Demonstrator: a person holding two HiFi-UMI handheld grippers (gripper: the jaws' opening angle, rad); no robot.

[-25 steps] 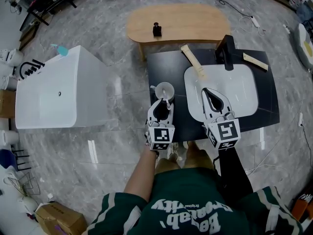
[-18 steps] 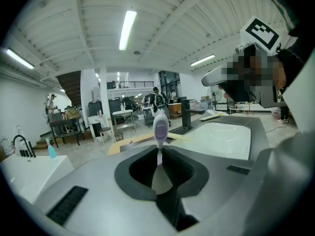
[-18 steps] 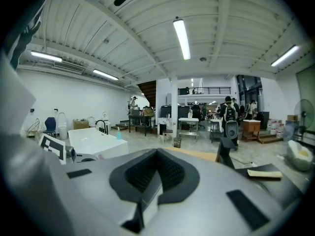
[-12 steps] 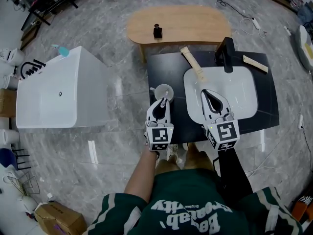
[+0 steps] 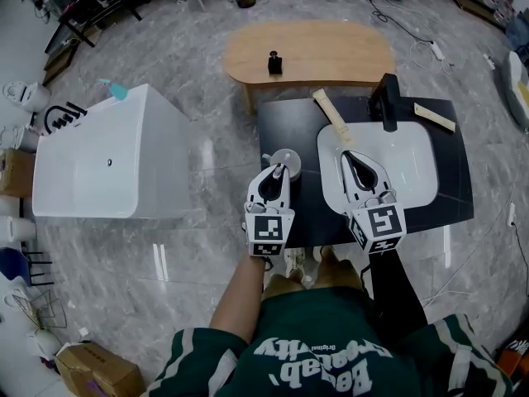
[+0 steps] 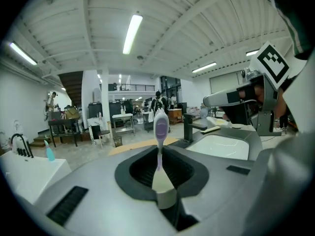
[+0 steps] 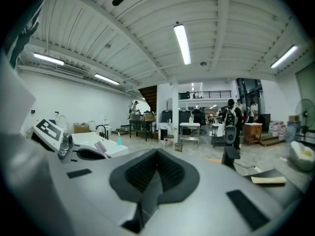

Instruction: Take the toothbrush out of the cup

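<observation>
My left gripper (image 5: 278,172) is shut on the toothbrush (image 6: 161,127), its jaws having just closed. In the left gripper view the brush stands upright between the jaws, with the purple and white head up and the cream handle below. The white cup (image 5: 287,157) stands on the black counter (image 5: 277,122), just beyond the gripper's tips. My right gripper (image 5: 348,157) hovers over the white sink basin (image 5: 405,168), shut with nothing in it. In the right gripper view my left gripper (image 7: 74,149) shows at the left with the toothbrush (image 7: 102,147) in it.
A black faucet (image 5: 386,99) stands behind the basin. A wooden brush (image 5: 331,112) and a wooden strip (image 5: 434,117) lie on the counter. Beyond is an oval wooden table (image 5: 331,52) with a small black bottle (image 5: 274,62). A white bathtub (image 5: 107,155) stands to the left.
The left gripper has closed on the toothbrush and risen a little from the cup. The right gripper has stayed over the basin.
</observation>
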